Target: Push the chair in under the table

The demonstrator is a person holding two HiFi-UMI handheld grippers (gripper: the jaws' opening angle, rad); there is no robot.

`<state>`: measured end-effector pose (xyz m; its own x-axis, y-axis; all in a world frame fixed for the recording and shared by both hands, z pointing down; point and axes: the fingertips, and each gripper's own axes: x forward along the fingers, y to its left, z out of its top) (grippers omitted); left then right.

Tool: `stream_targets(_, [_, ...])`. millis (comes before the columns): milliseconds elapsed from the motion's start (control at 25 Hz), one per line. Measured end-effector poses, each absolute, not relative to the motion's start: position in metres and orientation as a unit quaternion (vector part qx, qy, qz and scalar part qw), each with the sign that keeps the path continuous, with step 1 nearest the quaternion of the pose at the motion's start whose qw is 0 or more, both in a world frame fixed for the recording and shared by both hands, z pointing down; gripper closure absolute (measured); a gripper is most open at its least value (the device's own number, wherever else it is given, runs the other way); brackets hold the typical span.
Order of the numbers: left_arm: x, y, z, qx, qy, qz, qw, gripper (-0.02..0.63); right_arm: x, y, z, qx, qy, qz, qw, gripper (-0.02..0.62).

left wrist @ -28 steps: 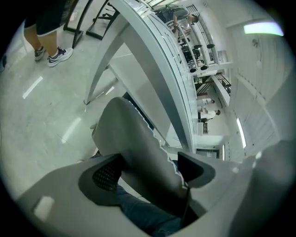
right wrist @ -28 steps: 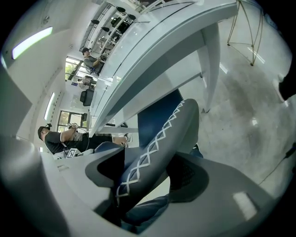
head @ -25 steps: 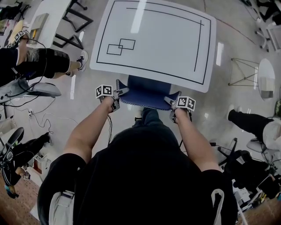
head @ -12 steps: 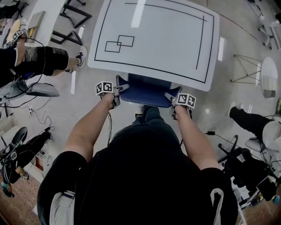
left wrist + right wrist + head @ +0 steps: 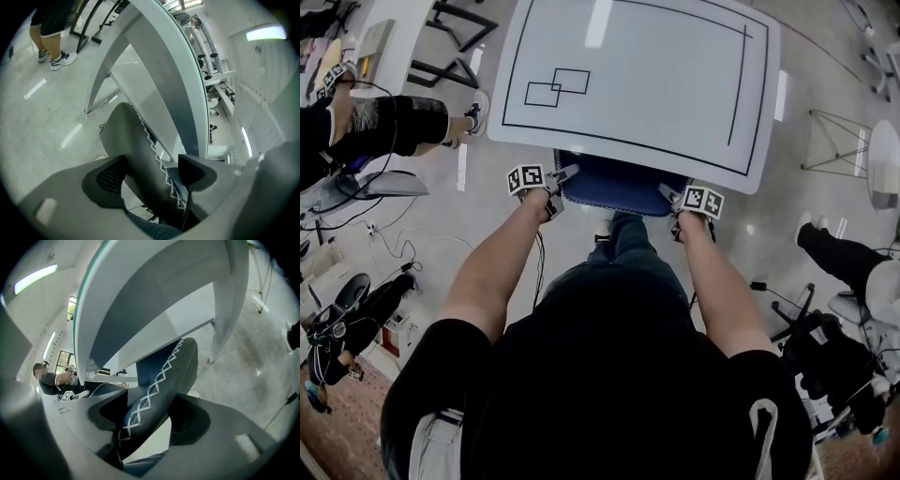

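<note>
Blue chair (image 5: 619, 186) gripped by its back at the near edge of the white desk (image 5: 656, 84)

The left tongs (image 5: 560, 190) are clenched on the back's left edge and the right tongs (image 5: 672, 208) on its right edge, with white cross-stitching running between the pads. Most of the chair sits under the desk top. Only a strip shows past the rim, and the person stands just behind it.
</note>
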<state>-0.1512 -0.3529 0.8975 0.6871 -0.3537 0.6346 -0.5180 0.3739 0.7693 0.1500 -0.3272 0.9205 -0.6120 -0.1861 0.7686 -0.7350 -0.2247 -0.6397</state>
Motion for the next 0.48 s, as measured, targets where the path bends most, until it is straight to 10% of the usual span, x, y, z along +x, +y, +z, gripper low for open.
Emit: stream_targets(480, [-0.1594, -0.3597, 0.8968, 0.562, -0.413, 0.03, 0.716, 0.258, 0.1435, -0.3316, 0.9187, 0.398, -0.589, 0.681, 0.175, 0.281])
